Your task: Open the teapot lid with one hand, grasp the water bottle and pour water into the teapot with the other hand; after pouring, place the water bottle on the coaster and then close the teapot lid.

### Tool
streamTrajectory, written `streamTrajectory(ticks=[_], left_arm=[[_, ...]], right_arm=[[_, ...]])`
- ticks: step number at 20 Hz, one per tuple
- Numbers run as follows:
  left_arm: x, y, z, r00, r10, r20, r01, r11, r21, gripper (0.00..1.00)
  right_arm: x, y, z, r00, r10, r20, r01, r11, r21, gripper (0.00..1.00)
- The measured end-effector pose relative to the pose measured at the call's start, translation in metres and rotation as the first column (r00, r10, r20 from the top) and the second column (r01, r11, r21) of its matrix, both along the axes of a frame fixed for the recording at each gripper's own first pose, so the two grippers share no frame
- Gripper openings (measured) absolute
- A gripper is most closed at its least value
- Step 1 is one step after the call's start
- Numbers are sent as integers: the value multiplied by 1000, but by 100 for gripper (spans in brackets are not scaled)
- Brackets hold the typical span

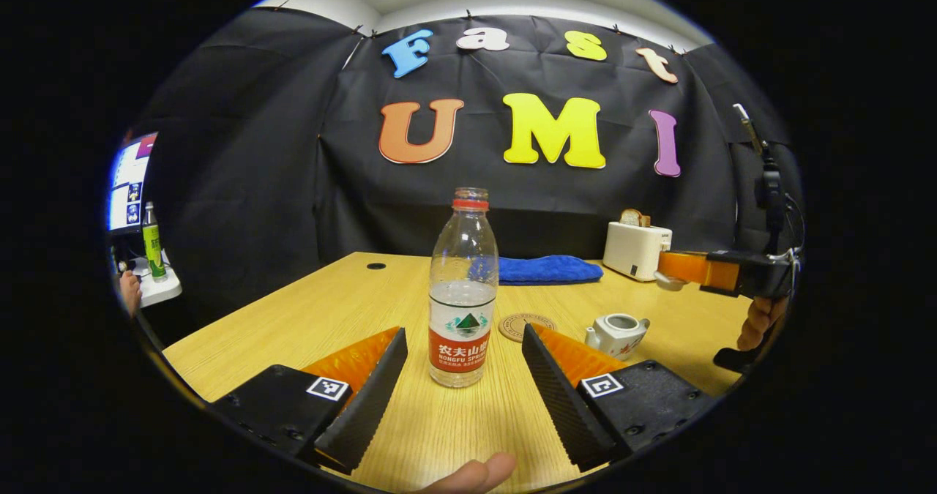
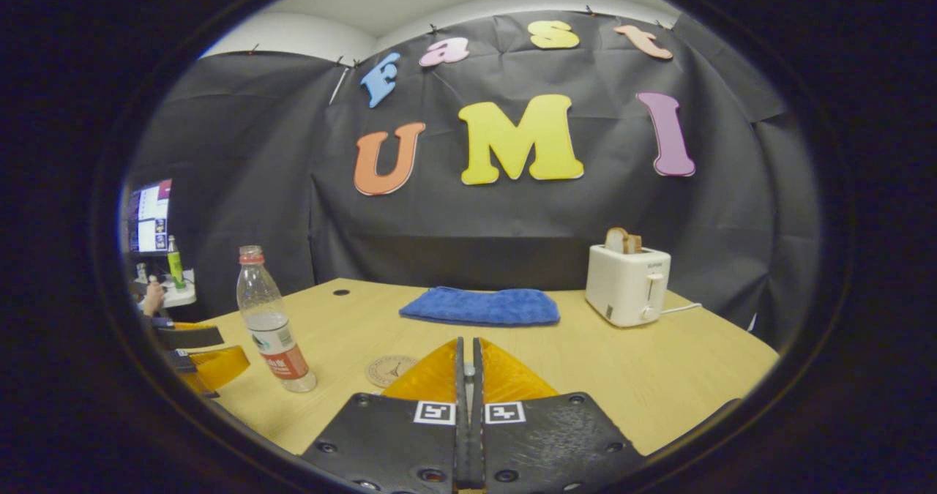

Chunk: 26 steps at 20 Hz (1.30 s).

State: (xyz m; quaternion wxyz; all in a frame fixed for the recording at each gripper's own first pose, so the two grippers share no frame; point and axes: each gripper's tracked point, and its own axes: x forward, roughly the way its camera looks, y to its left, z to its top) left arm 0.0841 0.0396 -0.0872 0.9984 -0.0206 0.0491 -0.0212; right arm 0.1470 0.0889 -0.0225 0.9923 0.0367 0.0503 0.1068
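one step done: teapot (image 1: 616, 333) open, lid (image 1: 670, 281) pinched in right gripper (image 1: 677, 277), frame right. left gripper (image 1: 463, 358) apart around bottle (image 1: 463, 289), center, not gripped. pouring, coaster (image 1: 527, 326), closing left.

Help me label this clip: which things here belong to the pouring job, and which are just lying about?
Job things: water bottle, white teapot standing open, its lid held in the right claw, round coaster, open left claw.

Lying about: blue towel, white toaster with bread, green bottle, monitor.
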Motion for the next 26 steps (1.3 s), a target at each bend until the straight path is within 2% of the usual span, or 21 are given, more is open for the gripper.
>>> streamTrajectory(ticks=[5,9,14,18,20,22,24,26], left_arm=[[22,-2,9,999,-11,39,11,1000,3,99],[45,-3,14,998,-15,55,15,1000,3,99],[65,6,8,999,10,45,-11,1000,27,99],[75,3,3,999,-11,38,10,1000,18,99],[80,1,-1,999,-28,30,28,999,17,97],[83,6,0,998,-23,52,21,998,51,92],[83,6,1,998,-26,53,23,998,54,83],[82,6,1,998,-25,54,22,998,53,80]], right_arm=[[-19,-21,11,997,-29,68,32,998,-47,0],[-31,-26,11,996,-20,82,25,997,-69,0],[-40,-31,1,998,-13,69,19,996,-85,0],[-41,-38,-10,999,-26,46,29,996,-85,0],[-42,-42,-13,999,-31,39,34,996,-81,0],[-40,-47,-15,998,-47,32,49,996,-79,0],[-41,-52,-21,998,-55,18,56,996,-71,0],[-43,-56,-23,998,-58,5,58,997,-59,0]])
